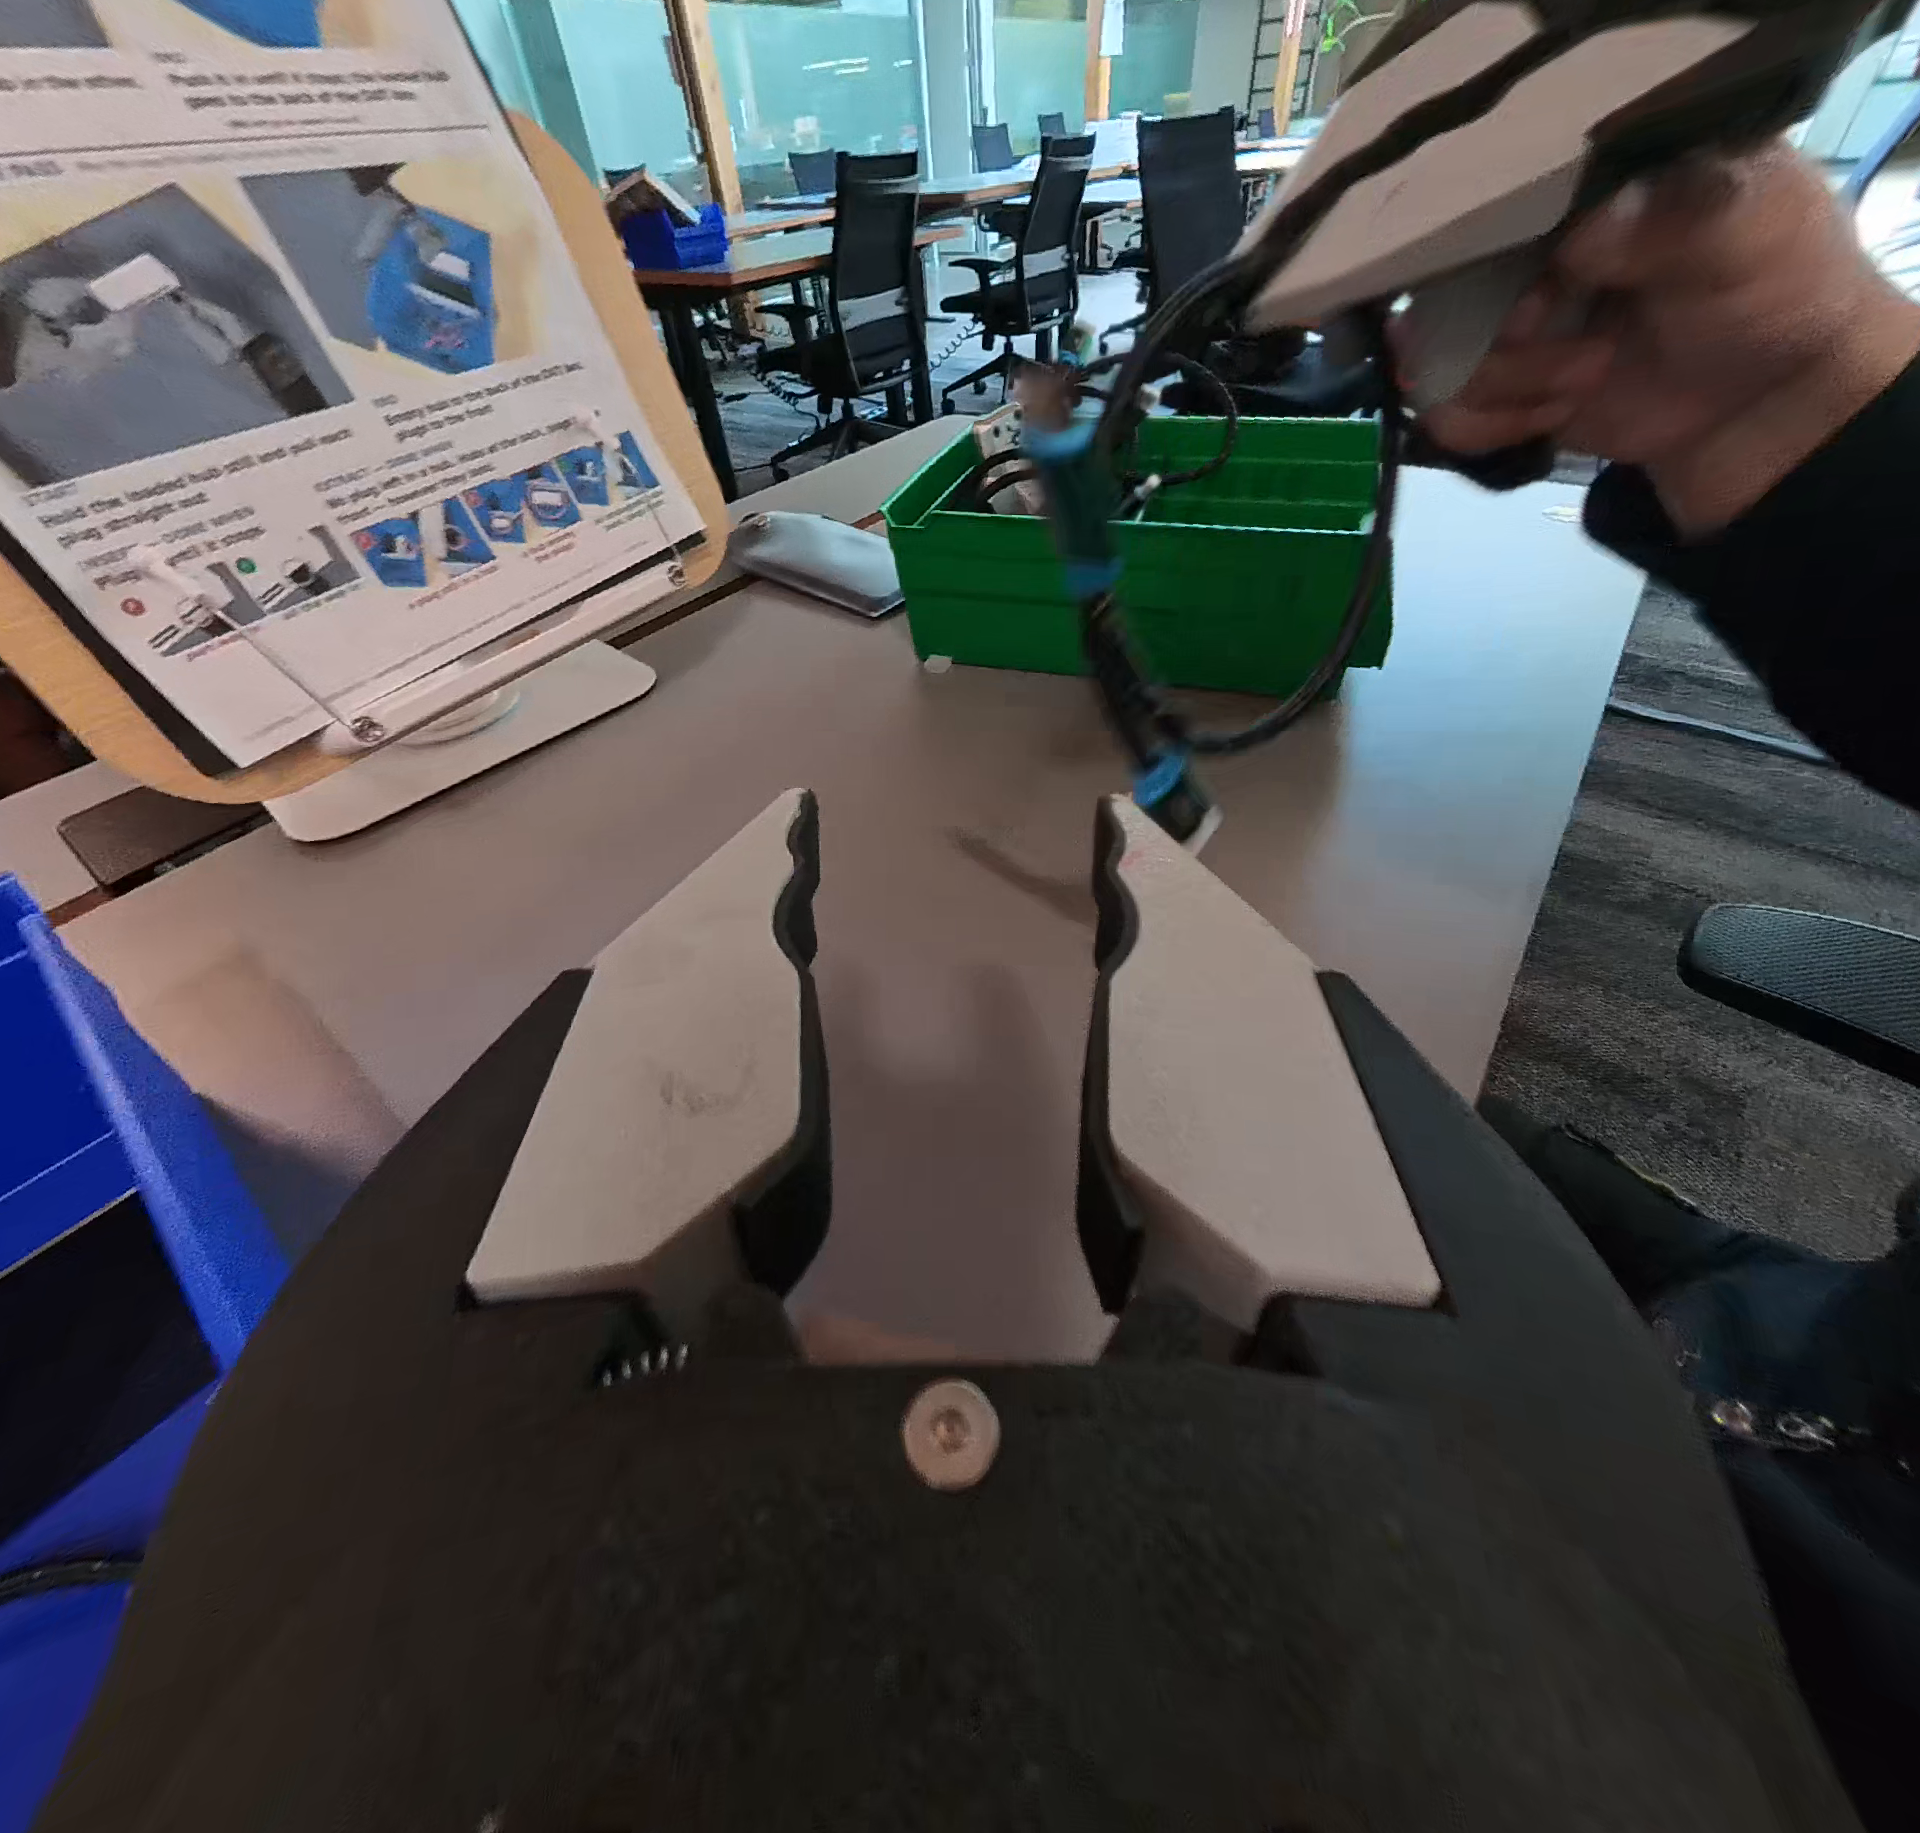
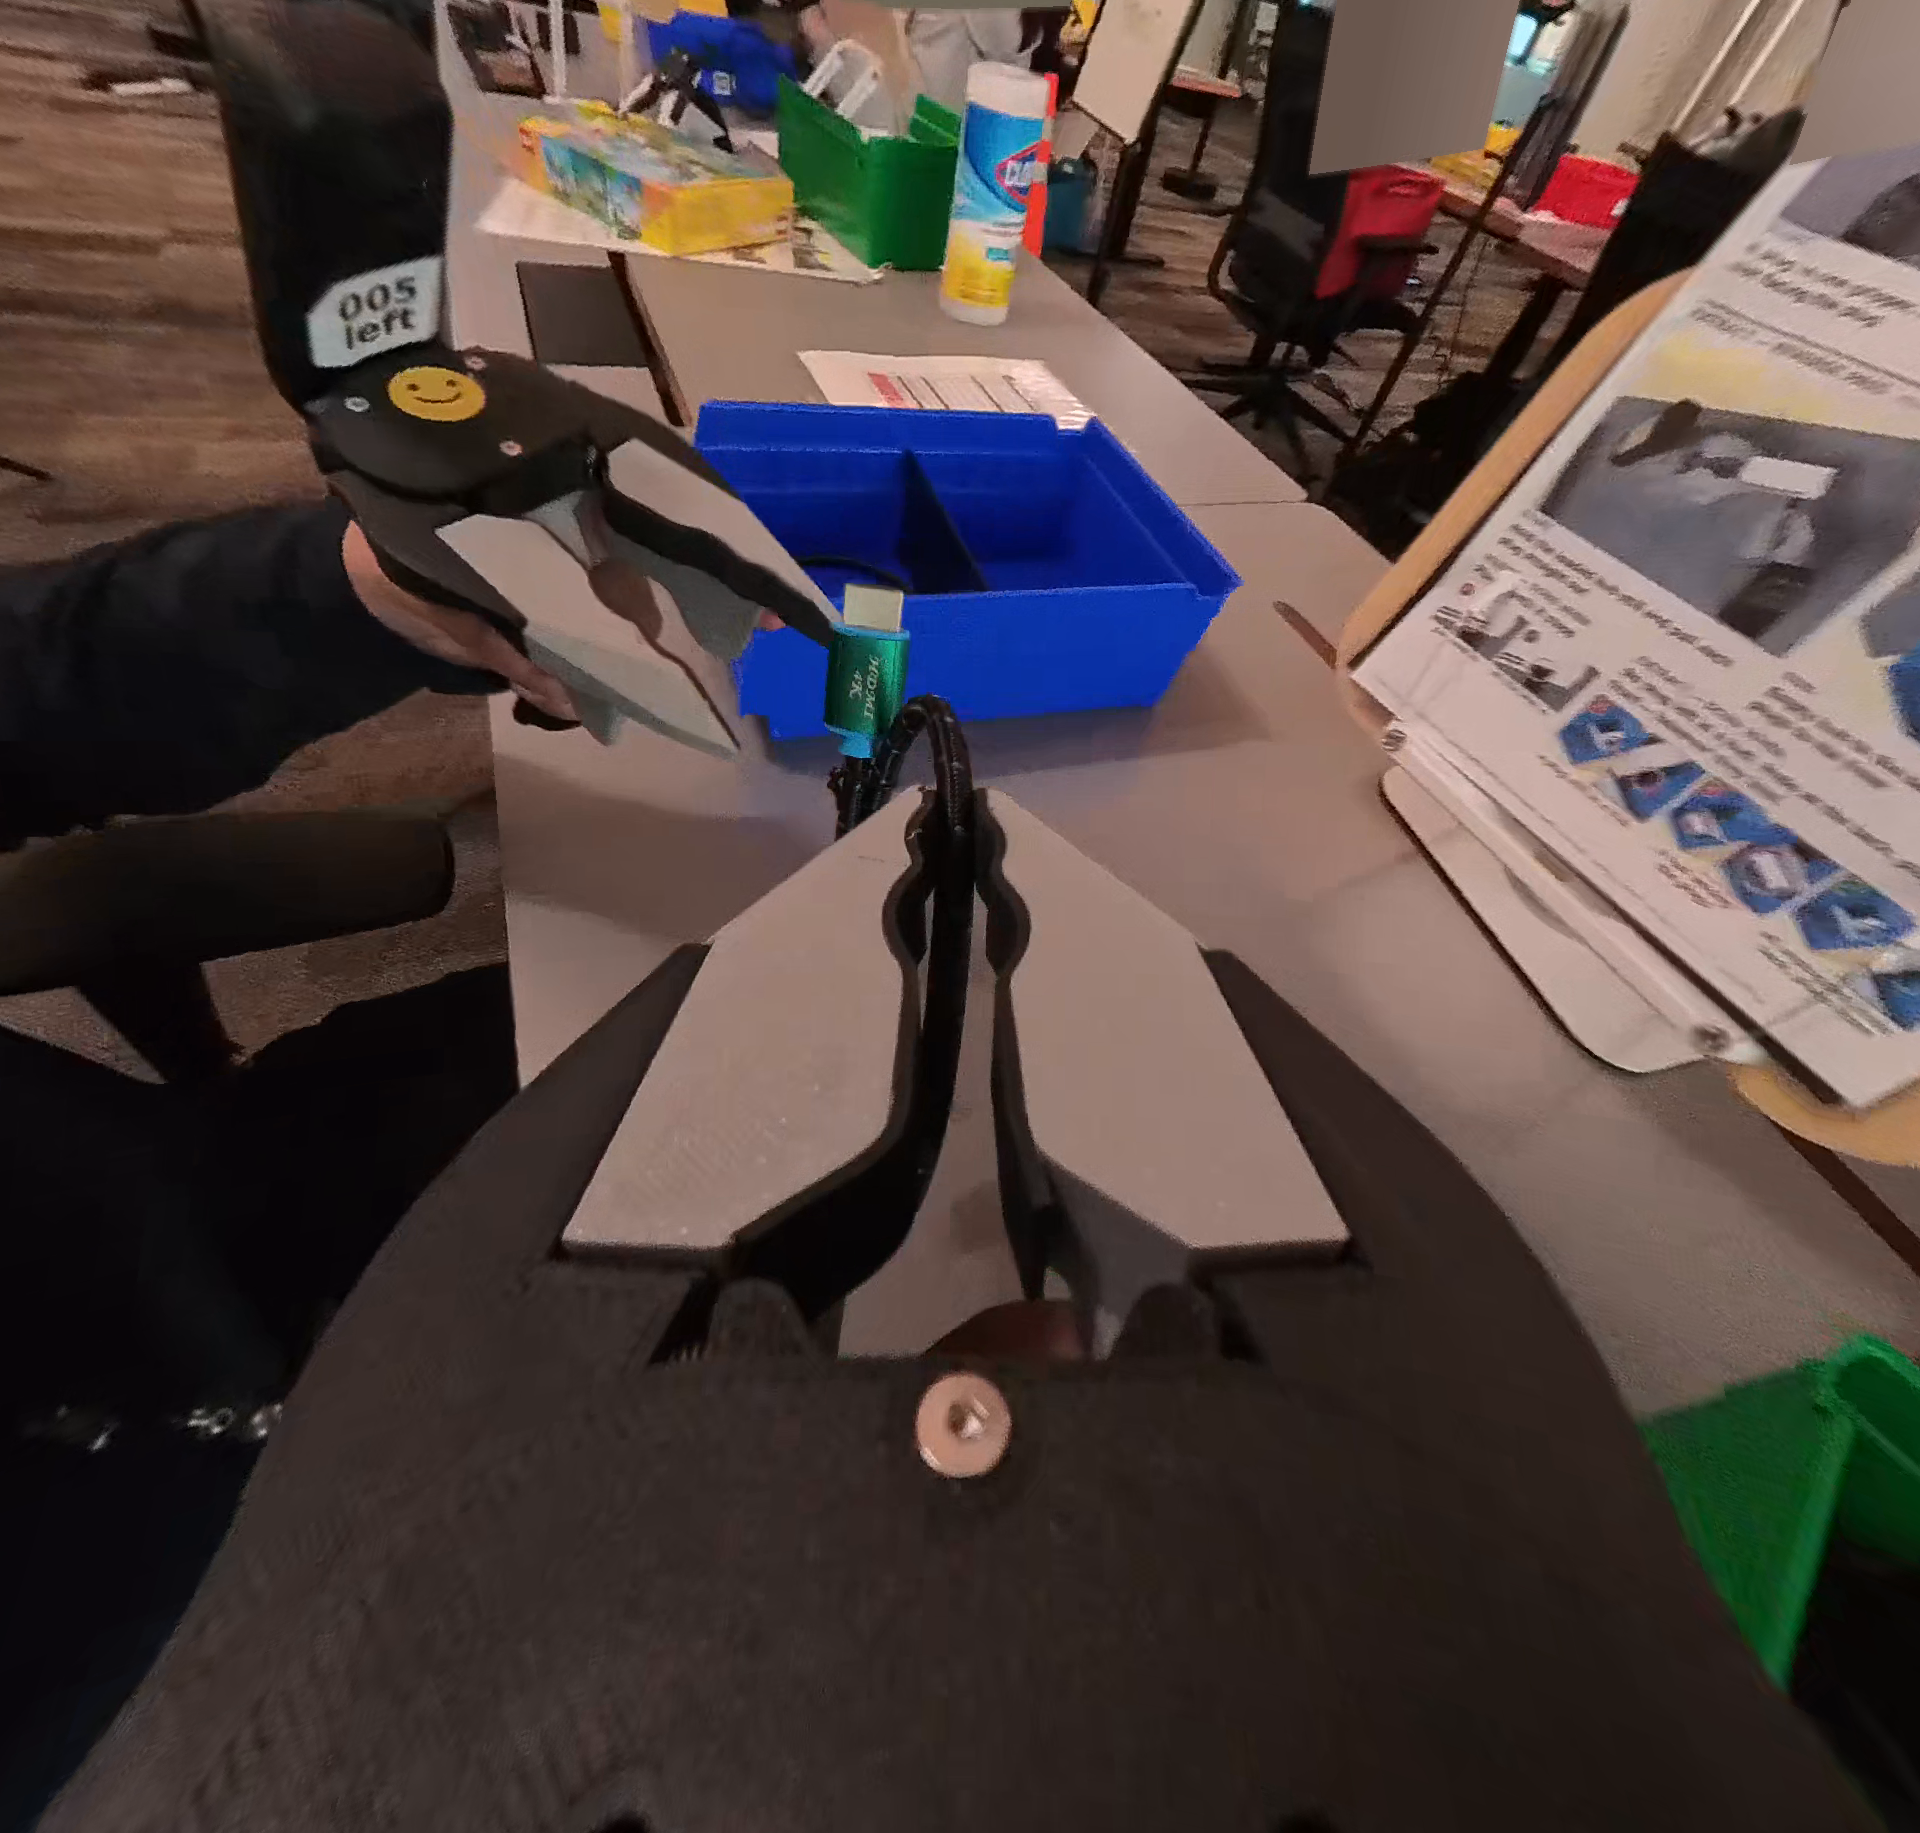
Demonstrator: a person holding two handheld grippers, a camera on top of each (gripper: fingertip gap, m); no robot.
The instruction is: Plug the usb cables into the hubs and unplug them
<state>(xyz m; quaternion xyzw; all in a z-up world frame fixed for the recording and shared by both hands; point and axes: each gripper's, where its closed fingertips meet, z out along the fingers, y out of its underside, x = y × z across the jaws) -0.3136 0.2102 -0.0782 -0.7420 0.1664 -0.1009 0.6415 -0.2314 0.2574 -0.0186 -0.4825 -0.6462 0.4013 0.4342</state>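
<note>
Left wrist view, left tongs [image 1: 954, 848]: nearest the lens, spread wide apart, empty, above the bare grey counter [image 1: 831, 723].
Left wrist view, cable [image 1: 1081, 536]: hangs from the right tongs [image 1: 1278, 256] over the green bin [image 1: 1143, 578]; its lower plug dangles just beside the left tongs' tip.
Right wrist view, right tongs [image 2: 951, 817]: clamped together on the black braided cable [image 2: 940, 744].
Right wrist view, teal plug [image 2: 868, 671]: sticks up, close to the left tongs [image 2: 779, 682], before the blue bin [image 2: 1039, 630].
Handling: light, limp, likely swings; the stiff plug shell looks the surest hold.
</note>
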